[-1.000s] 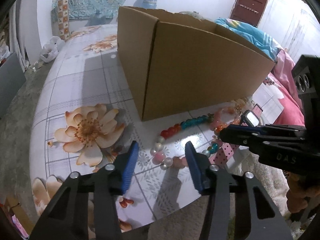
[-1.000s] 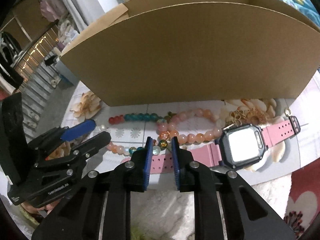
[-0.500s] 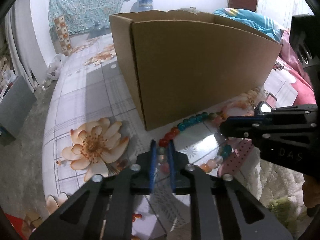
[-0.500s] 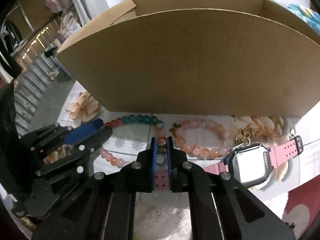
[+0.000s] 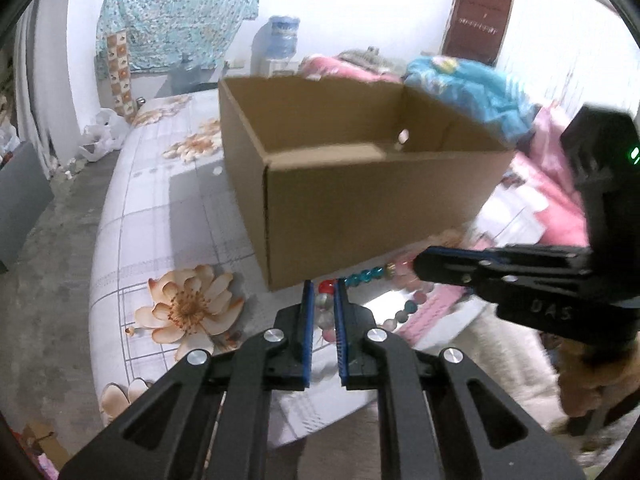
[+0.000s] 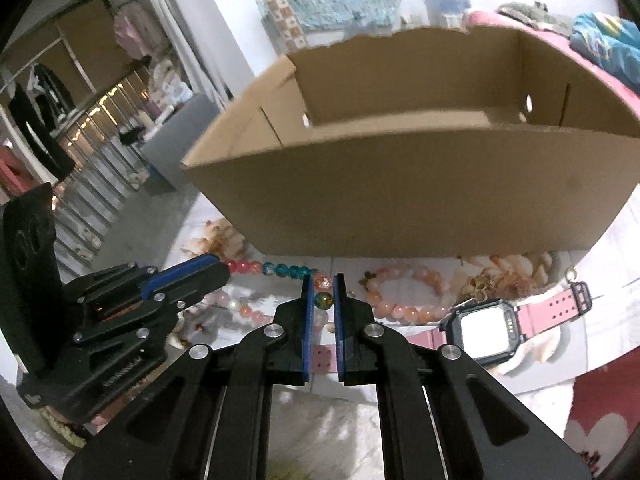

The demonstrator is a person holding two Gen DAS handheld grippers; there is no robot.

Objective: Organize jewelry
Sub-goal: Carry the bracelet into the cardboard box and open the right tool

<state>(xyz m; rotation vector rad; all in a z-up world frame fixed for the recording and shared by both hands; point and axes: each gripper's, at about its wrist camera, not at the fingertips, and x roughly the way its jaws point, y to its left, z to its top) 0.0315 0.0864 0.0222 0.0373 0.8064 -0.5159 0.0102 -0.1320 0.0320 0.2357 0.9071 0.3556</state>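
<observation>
A long necklace of mixed beads [image 5: 364, 274] hangs between both grippers in front of the open cardboard box [image 5: 360, 208]. My left gripper [image 5: 323, 285] is shut on its pale and red beads, just above the flowered tablecloth. My right gripper [image 6: 323, 286] is shut on an orange and a green-yellow bead of the same necklace [image 6: 280, 269]. Each gripper shows in the other's view: the right gripper [image 5: 420, 260] at the right, the left gripper [image 6: 218, 270] at the left. The cardboard box [image 6: 400, 192] shows bare brown inner walls.
A pink-strapped watch [image 6: 486, 328] and a peach bead bracelet [image 6: 400, 292] lie on the tablecloth [image 5: 168, 220] before the box. Small gold pieces [image 6: 486, 280] lie beside them. A fluffy white rug [image 5: 500, 344] borders the table's near edge. Bedding is piled behind the box.
Both grippers closed on the bead necklace and then rose, lifting that stretch of beads off the cloth. The box's inside has come into view.
</observation>
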